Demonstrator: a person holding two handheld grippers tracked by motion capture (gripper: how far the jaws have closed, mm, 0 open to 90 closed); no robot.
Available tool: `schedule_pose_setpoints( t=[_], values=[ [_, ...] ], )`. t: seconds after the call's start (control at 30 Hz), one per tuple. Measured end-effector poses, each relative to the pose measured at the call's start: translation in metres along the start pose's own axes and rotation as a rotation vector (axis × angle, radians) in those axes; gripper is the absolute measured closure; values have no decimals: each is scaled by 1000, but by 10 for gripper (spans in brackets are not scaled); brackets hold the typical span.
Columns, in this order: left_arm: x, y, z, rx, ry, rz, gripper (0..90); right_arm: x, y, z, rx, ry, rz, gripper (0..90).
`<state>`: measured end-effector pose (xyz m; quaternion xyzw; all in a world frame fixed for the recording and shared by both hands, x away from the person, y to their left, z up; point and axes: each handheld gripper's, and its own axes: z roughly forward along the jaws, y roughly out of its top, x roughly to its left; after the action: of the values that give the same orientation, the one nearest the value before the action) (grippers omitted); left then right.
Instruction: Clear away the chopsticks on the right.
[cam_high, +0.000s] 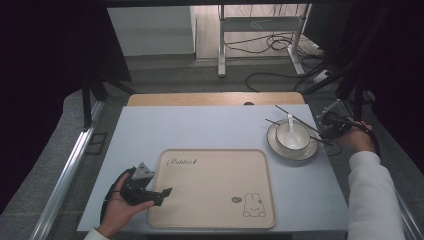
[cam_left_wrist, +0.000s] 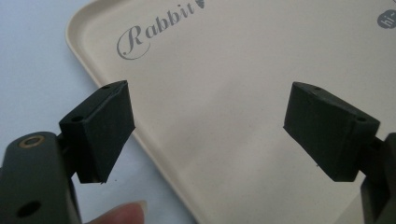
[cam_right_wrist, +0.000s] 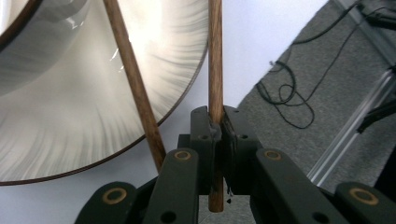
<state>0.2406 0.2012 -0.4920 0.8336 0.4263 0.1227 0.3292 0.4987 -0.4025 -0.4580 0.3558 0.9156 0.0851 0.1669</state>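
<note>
A beige tray with a rabbit drawing lies at the table's front middle. My left gripper hovers open over the tray's left rim, jaws wide apart with nothing between them. At the right stands a pale plate holding a white bowl with a white spoon in it. Two dark wooden chopsticks lie across the plate and bowl. My right gripper is shut on one chopstick at the plate's right edge; the other chopstick runs beside it over the plate.
The pale blue table top has free room at the back and left. Its right edge sits close behind my right gripper, with grey floor and cables beyond. A metal desk frame stands on the floor farther back.
</note>
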Motion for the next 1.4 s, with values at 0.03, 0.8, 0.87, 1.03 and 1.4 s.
schedule_pose_setpoints(
  t=[0.03, 0.8, 0.87, 1.03, 1.4],
  values=[
    [0, 0, 0, -1, -1, 0, 162, 0, 0, -1, -5, -7, 3, 834],
    [-2, 1, -3, -13, -4, 8, 162, 32, -8, -78, -336, 106, 245, 835],
    [-2, 1, -3, -13, -6, 9, 162, 42, -8, -85, -361, 119, 238, 834],
    [-4, 1, -3, -14, -4, 11, 162, 69, -9, -96, -433, 183, 264, 833],
    [-5, 1, -2, -10, -3, 14, 162, 130, -17, -101, -511, 300, 302, 833]
  ],
)
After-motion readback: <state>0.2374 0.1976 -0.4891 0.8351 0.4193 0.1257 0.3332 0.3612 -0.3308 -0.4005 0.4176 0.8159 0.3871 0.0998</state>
